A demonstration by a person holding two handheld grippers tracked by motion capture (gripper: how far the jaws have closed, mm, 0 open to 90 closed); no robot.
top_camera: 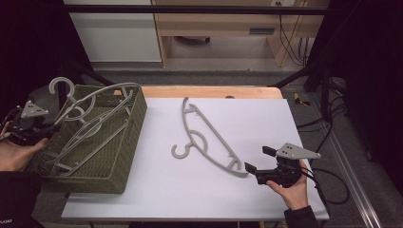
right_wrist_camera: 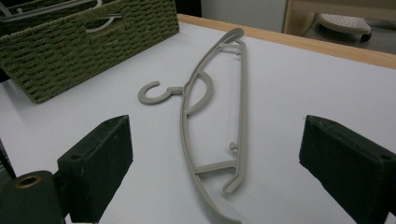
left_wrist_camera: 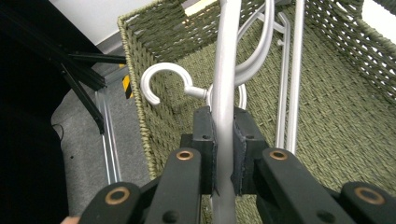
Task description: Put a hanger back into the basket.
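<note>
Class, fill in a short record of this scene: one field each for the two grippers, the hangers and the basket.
left gripper: shut on the pale grey plastic hanger over the basket
right gripper: open, holding nothing, near one end of the beige plastic hanger
beige hanger: flat on the white tabletop
green woven basket: at the table's left, more grey hangers inside

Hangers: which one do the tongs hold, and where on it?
The left tongs clamp a grey hanger by its bar, over the basket. The right tongs hold nothing.
</note>
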